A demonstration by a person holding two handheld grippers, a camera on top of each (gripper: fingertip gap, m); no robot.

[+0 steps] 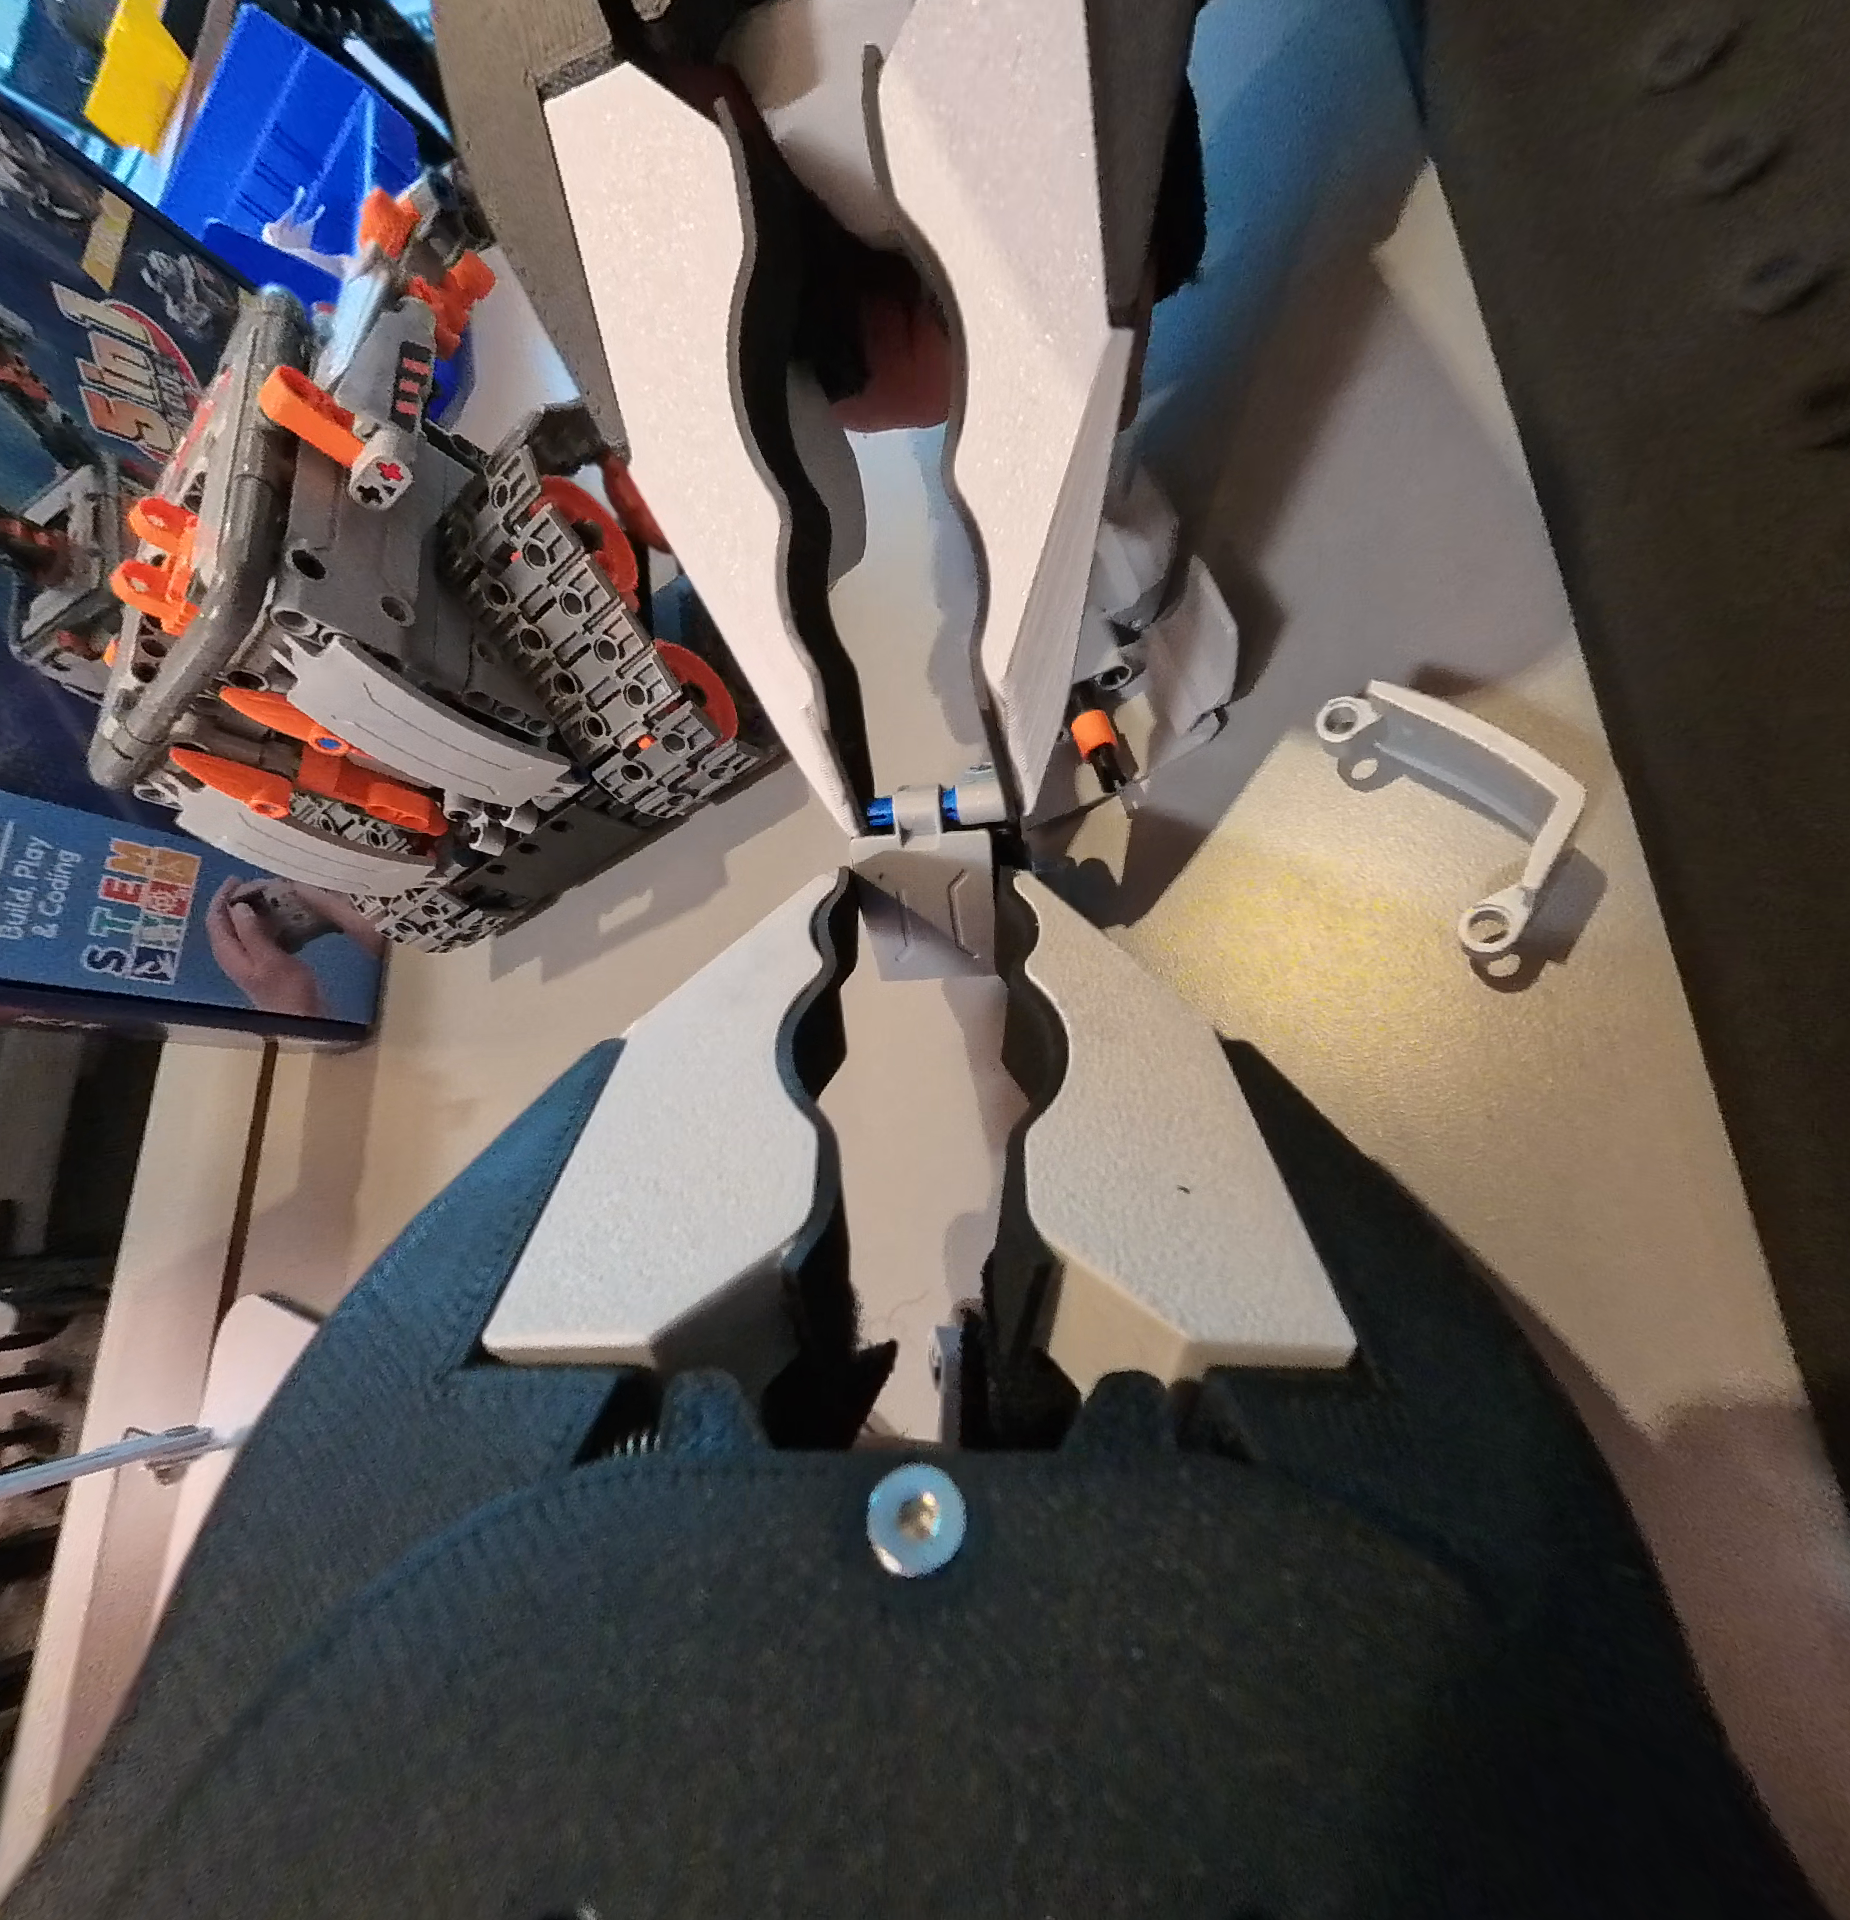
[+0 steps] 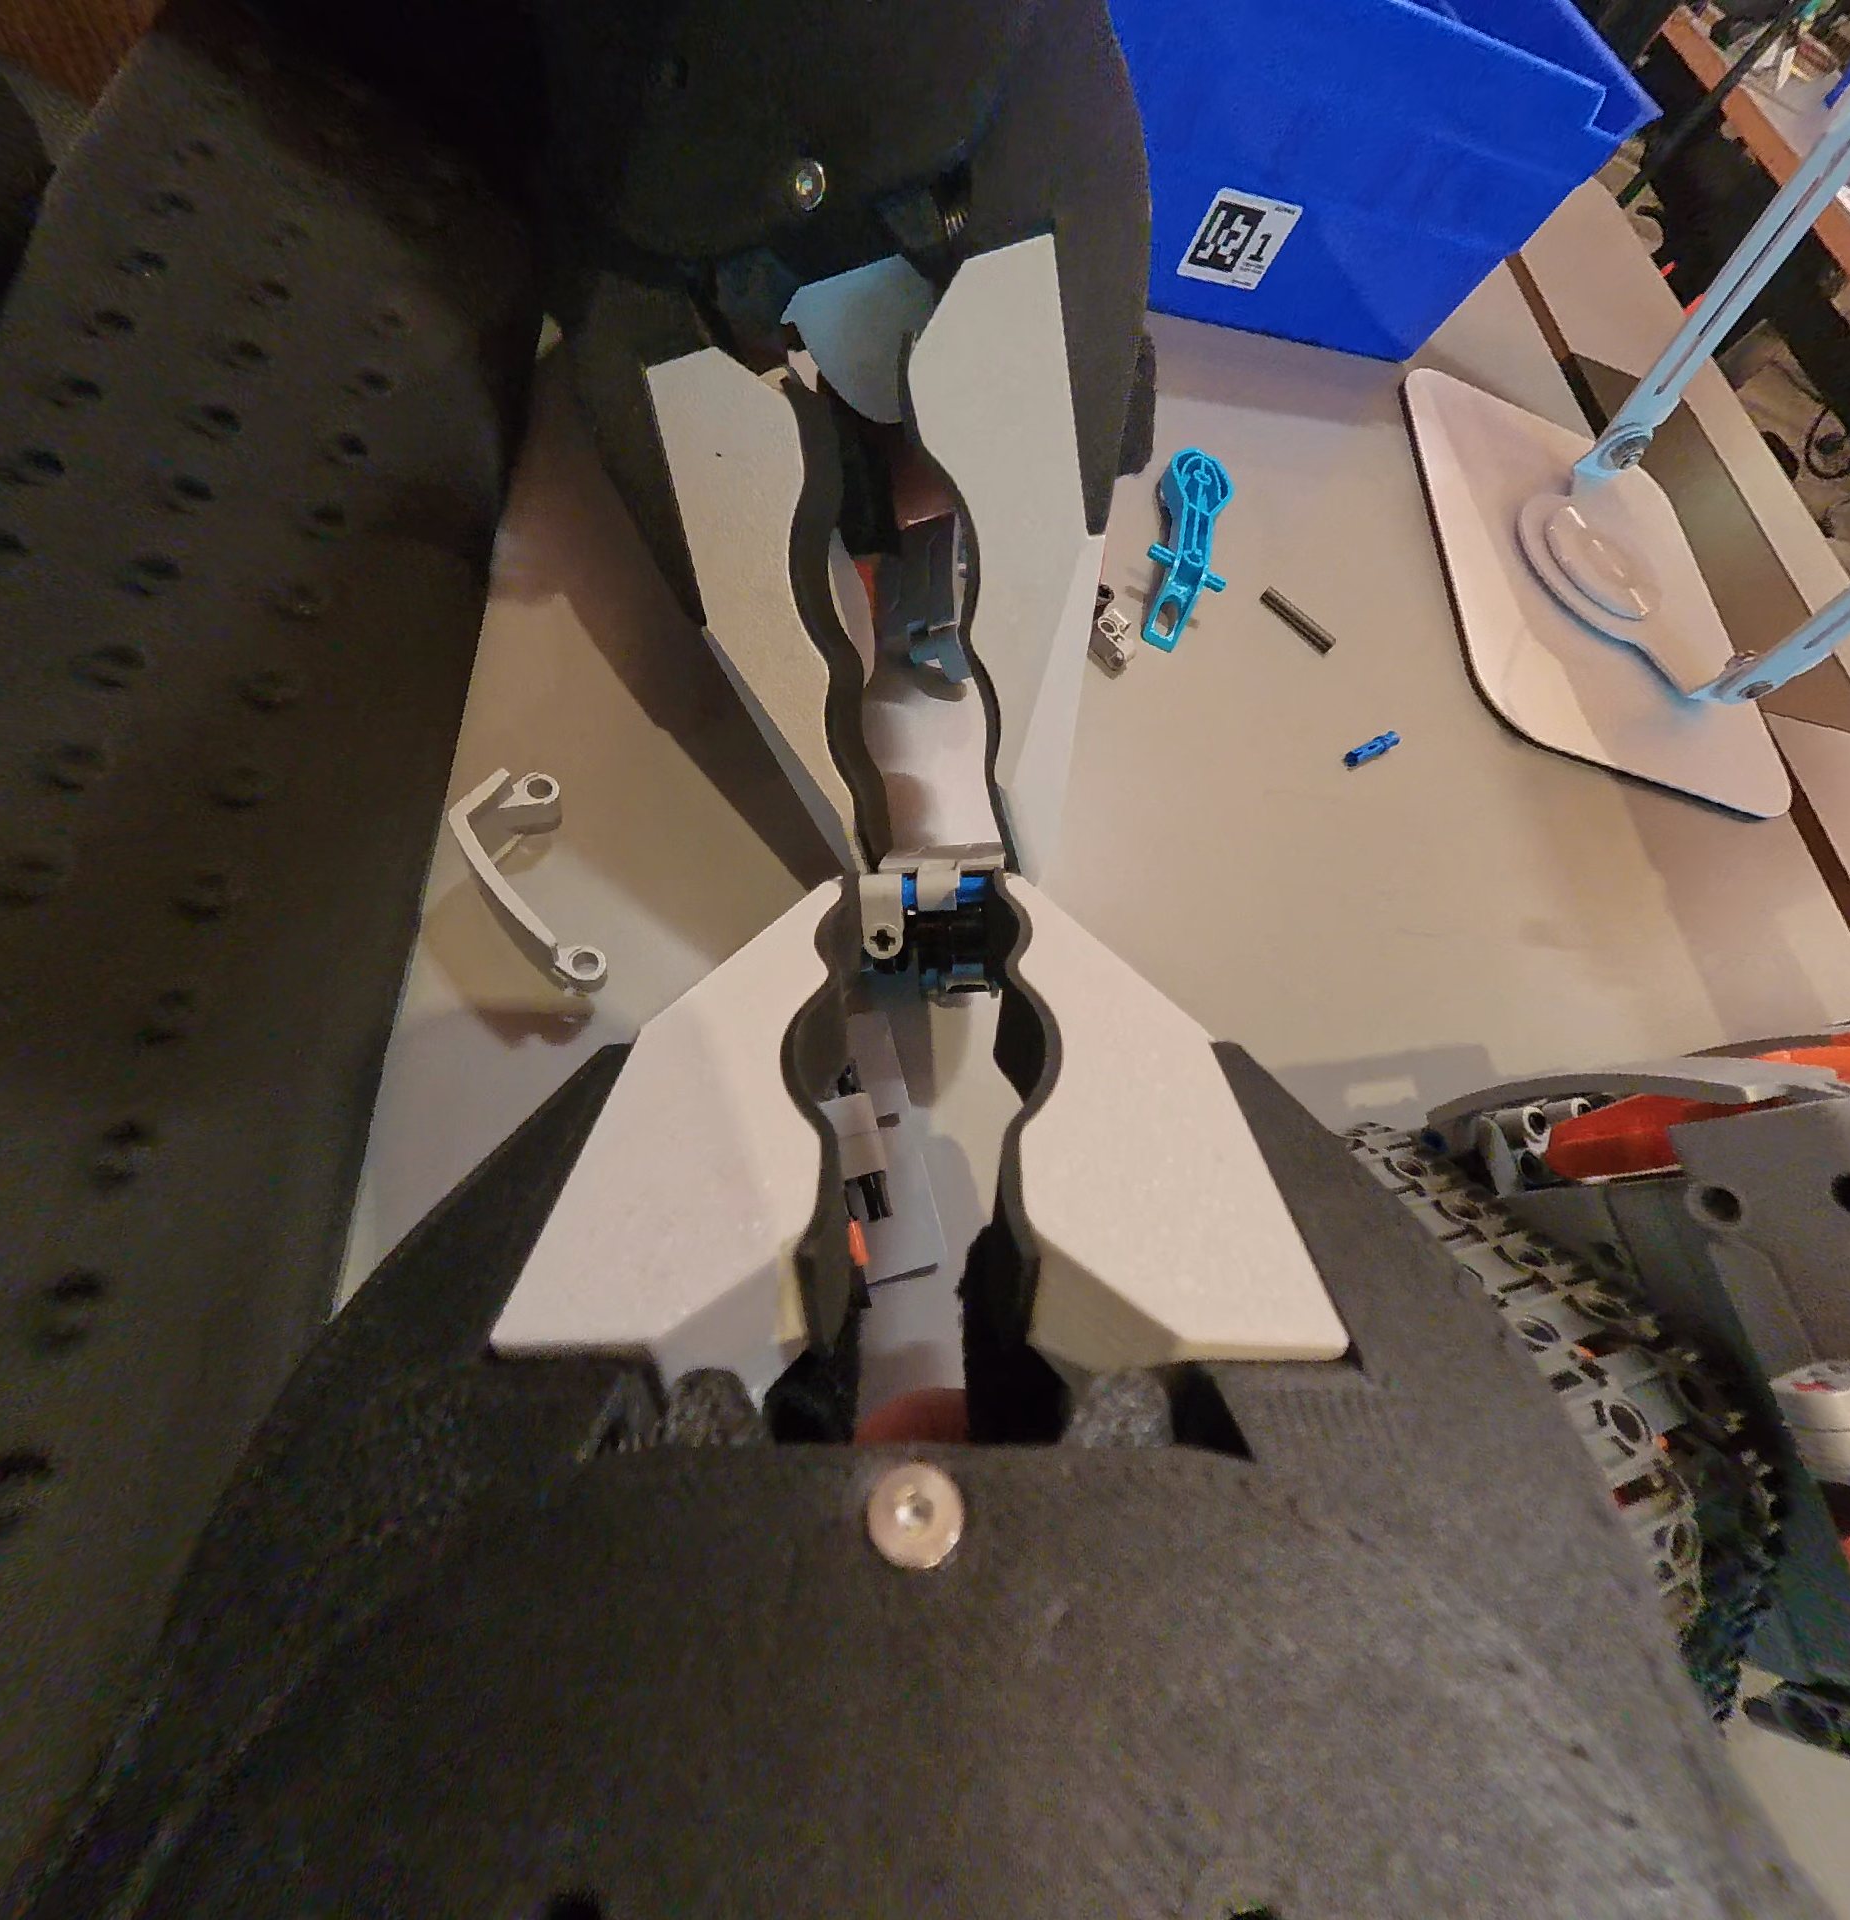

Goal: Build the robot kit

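Observation:
My two grippers meet tip to tip above a pale table [image 2: 1264,935]. My left gripper [image 1: 926,883] is shut on a flat grey brick panel [image 1: 926,925]. My right gripper [image 2: 926,909] is shut on a small grey and black brick piece with blue pins [image 2: 936,940]. The panel's end touches that piece between the fingertips. In the left wrist view the right gripper [image 1: 931,821] comes in from the top, with the blue pins [image 1: 926,808] showing. In the right wrist view the left gripper [image 2: 931,847] comes in from the top.
A grey and orange tracked brick vehicle [image 1: 401,644] [image 2: 1627,1299] stands beside a printed box [image 1: 121,883]. A curved grey piece [image 1: 1461,810] [image 2: 526,883] lies loose. A blue bin [image 2: 1368,156], a light blue tool [image 2: 1191,540], a black axle [image 2: 1298,620], a blue pin [image 2: 1373,748] and a white stand base [image 2: 1586,623] are farther off. The tips of both grippers are at nearly the same place. From either gripper's tips it is about 20 cm to the black axle [image 2: 1298,620].

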